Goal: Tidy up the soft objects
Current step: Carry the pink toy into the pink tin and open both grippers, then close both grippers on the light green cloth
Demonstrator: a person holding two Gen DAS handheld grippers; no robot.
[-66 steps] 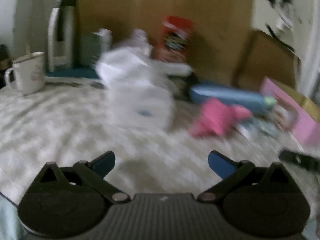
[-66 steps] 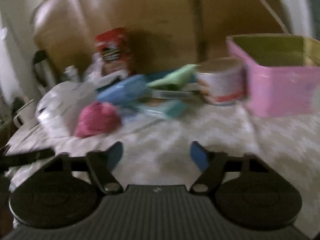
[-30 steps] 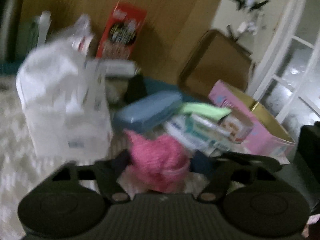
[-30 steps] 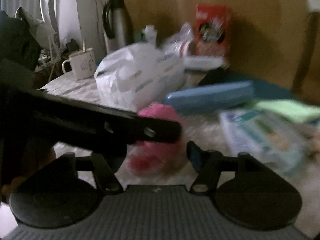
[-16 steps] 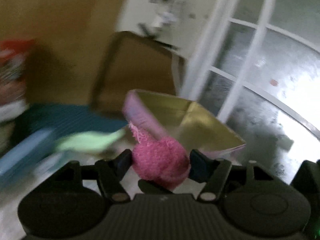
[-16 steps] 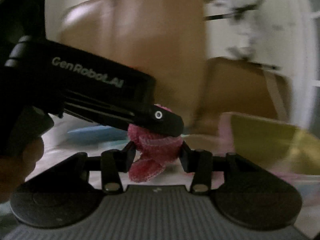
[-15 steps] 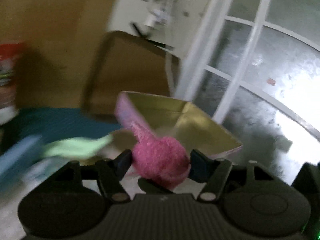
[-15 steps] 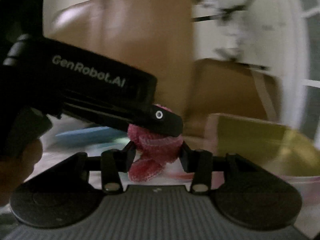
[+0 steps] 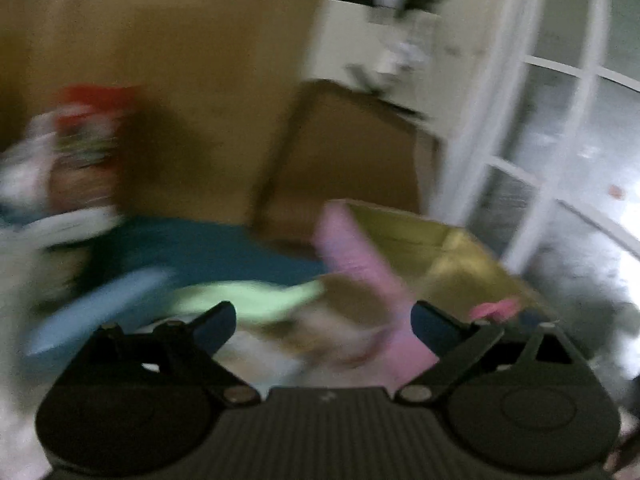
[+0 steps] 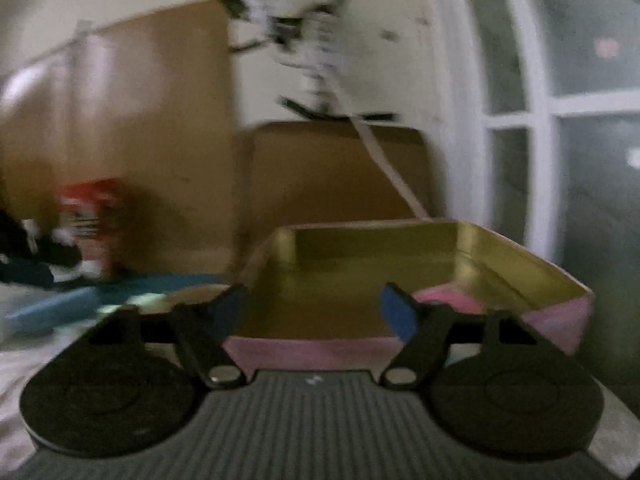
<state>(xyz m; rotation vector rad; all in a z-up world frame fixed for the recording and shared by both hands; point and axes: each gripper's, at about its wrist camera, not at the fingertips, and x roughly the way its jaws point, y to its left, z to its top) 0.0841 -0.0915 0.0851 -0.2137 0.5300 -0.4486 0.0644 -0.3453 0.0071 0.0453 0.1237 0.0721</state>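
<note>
Cardboard panels [image 10: 152, 128] and a white-framed glass door [image 10: 560, 112] back the cluttered desk. Both grippers have just spread their fingers and grip nothing: left gripper [image 9: 322, 322], right gripper [image 10: 314, 308]. Inside the pink tin [image 10: 320, 350], near its right wall, lies the pink fuzzy ball [image 10: 448, 300].

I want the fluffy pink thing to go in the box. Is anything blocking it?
No, nothing visible blocks it. The fluffy pink thing already lies inside the pink box. Both the left gripper and right gripper are open and empty, their jaws having just opened.
</note>
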